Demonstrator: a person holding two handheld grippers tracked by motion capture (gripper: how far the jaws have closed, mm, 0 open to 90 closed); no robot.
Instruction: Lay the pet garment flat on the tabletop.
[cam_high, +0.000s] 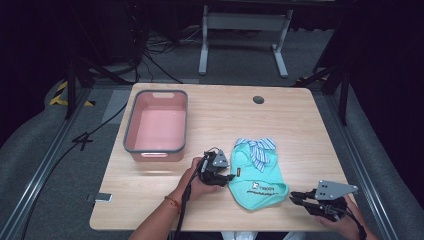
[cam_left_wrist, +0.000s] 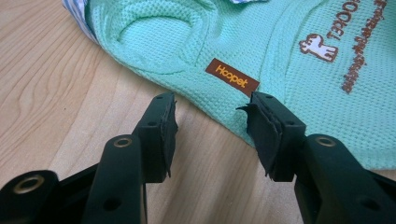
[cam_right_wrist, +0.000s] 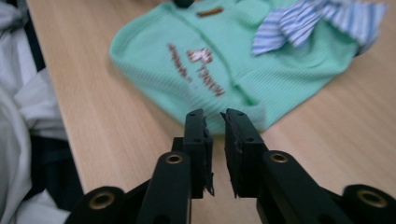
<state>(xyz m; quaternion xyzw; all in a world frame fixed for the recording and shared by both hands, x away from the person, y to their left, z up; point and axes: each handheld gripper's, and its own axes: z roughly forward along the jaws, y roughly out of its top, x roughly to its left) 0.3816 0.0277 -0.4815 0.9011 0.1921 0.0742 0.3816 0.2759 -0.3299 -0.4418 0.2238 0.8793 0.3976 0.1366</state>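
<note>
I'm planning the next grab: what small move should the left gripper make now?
Probably ease forward and close on the garment's edge: the left gripper is open, its fingers flanking the hem of the green pet shirt beside the brown label, nothing gripped yet.

Mint pet shirt (cam_high: 258, 177) flat on table (cam_high: 280, 120)

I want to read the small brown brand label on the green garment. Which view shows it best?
The left gripper view: the brown label is close and sharp, reading "Hoopet", sewn near the green garment hem, just beyond the open left gripper. In the right gripper view the label is a blurred strip; in the high view it is a tiny dark mark.
</note>
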